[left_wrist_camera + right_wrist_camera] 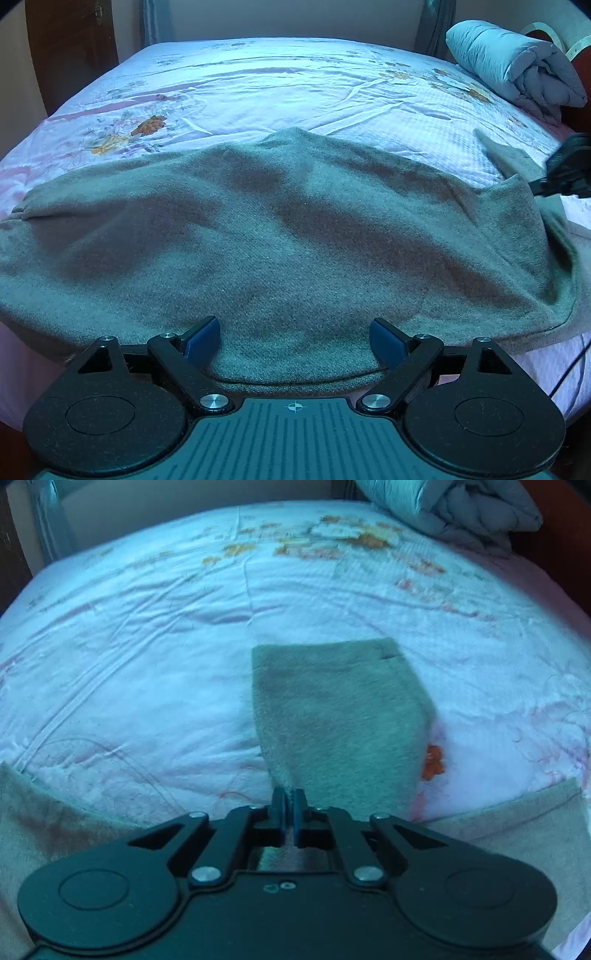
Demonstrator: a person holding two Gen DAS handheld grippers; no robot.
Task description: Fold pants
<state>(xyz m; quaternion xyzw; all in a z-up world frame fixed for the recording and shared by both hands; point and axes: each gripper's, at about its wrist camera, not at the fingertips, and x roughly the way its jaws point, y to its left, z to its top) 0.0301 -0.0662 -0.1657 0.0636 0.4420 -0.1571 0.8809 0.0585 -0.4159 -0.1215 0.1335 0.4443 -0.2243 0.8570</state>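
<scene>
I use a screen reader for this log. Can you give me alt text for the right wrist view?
The right gripper is shut on a leg of the grey pants, which stretches forward over a pale floral bedsheet. A rolled grey quilt lies at the bed's far right corner.

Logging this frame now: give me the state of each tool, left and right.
Left tool: open, holding nothing, over the pants.
Right tool: closed on a pant leg.
</scene>
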